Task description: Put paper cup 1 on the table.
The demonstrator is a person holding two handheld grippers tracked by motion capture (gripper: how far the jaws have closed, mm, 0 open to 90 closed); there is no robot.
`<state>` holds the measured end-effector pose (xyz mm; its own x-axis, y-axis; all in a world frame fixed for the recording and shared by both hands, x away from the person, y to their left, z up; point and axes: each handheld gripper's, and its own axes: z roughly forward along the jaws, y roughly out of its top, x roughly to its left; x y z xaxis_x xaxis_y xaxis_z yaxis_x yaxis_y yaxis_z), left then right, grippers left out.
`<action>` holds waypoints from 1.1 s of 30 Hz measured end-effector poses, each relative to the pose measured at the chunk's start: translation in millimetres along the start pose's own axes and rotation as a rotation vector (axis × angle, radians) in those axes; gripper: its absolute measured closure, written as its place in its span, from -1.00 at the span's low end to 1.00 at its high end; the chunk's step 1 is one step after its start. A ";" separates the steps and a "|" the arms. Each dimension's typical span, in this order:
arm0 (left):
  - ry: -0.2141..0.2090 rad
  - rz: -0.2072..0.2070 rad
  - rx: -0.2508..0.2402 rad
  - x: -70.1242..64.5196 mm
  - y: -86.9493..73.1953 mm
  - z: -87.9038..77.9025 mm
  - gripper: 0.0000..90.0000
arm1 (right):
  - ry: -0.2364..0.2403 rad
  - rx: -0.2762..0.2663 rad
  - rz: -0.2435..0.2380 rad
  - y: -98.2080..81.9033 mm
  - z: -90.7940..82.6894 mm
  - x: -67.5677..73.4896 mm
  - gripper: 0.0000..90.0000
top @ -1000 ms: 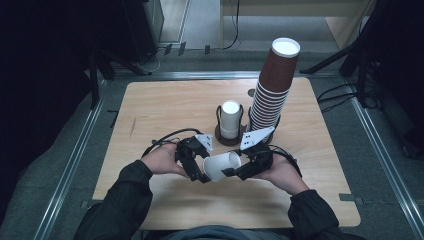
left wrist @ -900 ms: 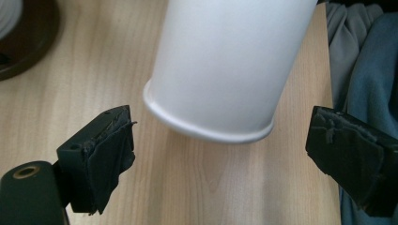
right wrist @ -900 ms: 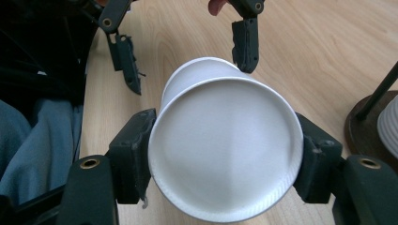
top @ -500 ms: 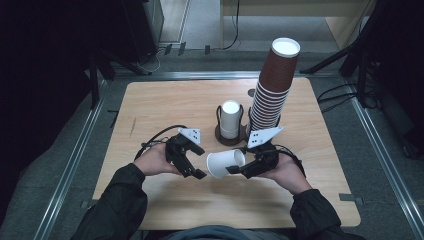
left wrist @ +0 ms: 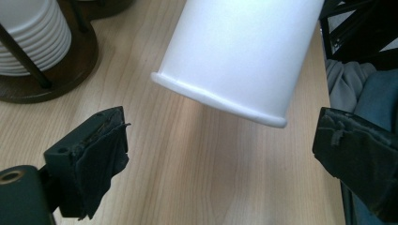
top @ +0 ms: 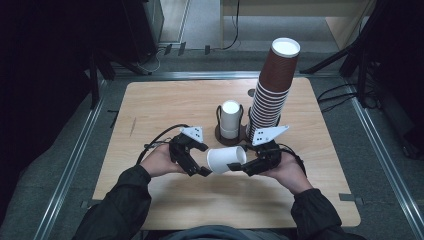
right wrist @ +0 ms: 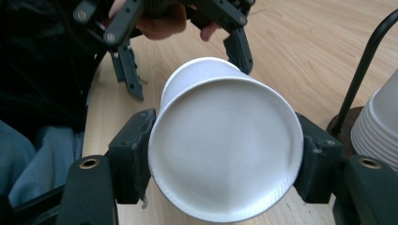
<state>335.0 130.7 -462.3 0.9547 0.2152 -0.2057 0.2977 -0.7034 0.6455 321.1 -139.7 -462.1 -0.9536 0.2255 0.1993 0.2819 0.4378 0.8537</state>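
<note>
White paper cup (top: 226,159) lies on its side in the air, a bit in front of the wooden cup holder (top: 230,134) on the table (top: 165,100). The right gripper (top: 243,167) pinches the cup at its closed bottom end, one jaw on each side, so the cup is held tight. The left gripper (top: 200,170) has just been opening its jaws. They now stand wide apart on either side of the cup's rim and do not touch it, and nothing is between the pads. More white cups (top: 230,119) sit in the holder, and a tall brown stack of cups (top: 272,92) stands just beside it. The cup is soft, so a hard squeeze could dent it. If the right gripper tips or lets go, the cup could drop onto the table and roll away. A wide swing toward the holder could also knock the tall brown stack over.
</note>
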 end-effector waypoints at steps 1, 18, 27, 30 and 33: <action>-0.001 -0.001 -0.004 -0.4 0.5 1.0 -0.92 | 0.003 -0.006 0.002 0.1 -0.5 0.2 -0.25; -0.032 0.008 -0.084 -7.2 9.6 9.3 -0.85 | 0.071 -0.122 0.029 4.5 1.7 2.5 -0.25; -0.051 0.028 -0.119 -9.2 11.5 1.8 -0.53 | 0.096 -0.132 0.042 5.2 3.4 3.3 -0.23; -0.085 0.009 -0.105 -7.7 11.7 1.8 -0.49 | 0.101 -0.127 0.047 5.4 3.4 3.2 -0.23; -0.081 0.021 -0.083 -7.8 11.9 0.7 -0.47 | 0.109 -0.109 0.047 5.3 4.0 3.3 -0.24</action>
<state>331.2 120.1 -453.6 0.9581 0.1432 -0.2480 0.2802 -0.6480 0.7083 319.8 -133.2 -458.8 -0.9470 0.1455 0.2863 0.3192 0.3305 0.8882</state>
